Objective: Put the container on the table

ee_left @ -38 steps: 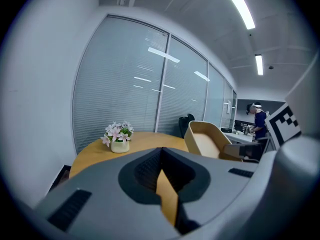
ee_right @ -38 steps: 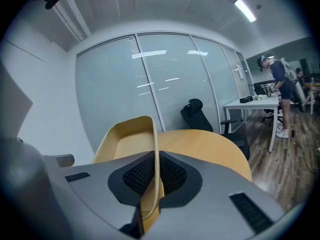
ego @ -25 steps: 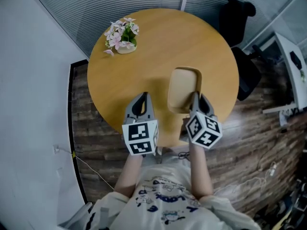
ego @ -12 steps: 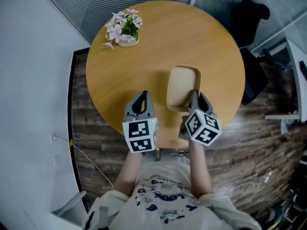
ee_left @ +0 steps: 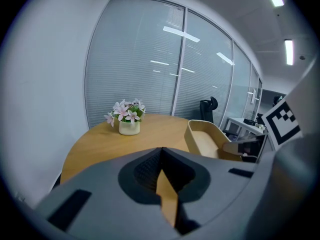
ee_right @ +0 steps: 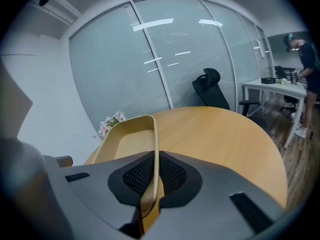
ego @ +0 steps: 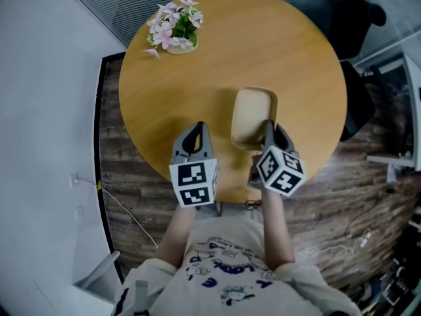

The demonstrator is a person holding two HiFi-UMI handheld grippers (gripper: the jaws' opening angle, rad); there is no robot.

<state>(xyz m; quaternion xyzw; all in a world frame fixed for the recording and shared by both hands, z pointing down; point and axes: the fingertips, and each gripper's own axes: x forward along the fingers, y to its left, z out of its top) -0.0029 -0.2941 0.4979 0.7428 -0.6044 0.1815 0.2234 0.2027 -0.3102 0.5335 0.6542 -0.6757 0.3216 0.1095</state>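
A shallow tan wooden container (ego: 252, 116) is over the round wooden table (ego: 210, 58), near its front right part. My right gripper (ego: 268, 133) is shut on the container's near right rim (ee_right: 152, 149), which runs between the jaws in the right gripper view. I cannot tell whether the container rests on the table or hangs just above it. My left gripper (ego: 195, 137) is shut with nothing in it, left of the container (ee_left: 207, 139), over the table's front edge.
A small pot of pink flowers (ego: 173, 30) stands at the table's far left. A black office chair (ego: 358, 25) is behind the table on the right. A white desk (ego: 411, 110) stands at the far right. A person (ee_right: 305, 79) stands by that desk.
The head view has shifted, so the table shows higher and fuller. Both grippers and the container keep almost the same places relative to each other.
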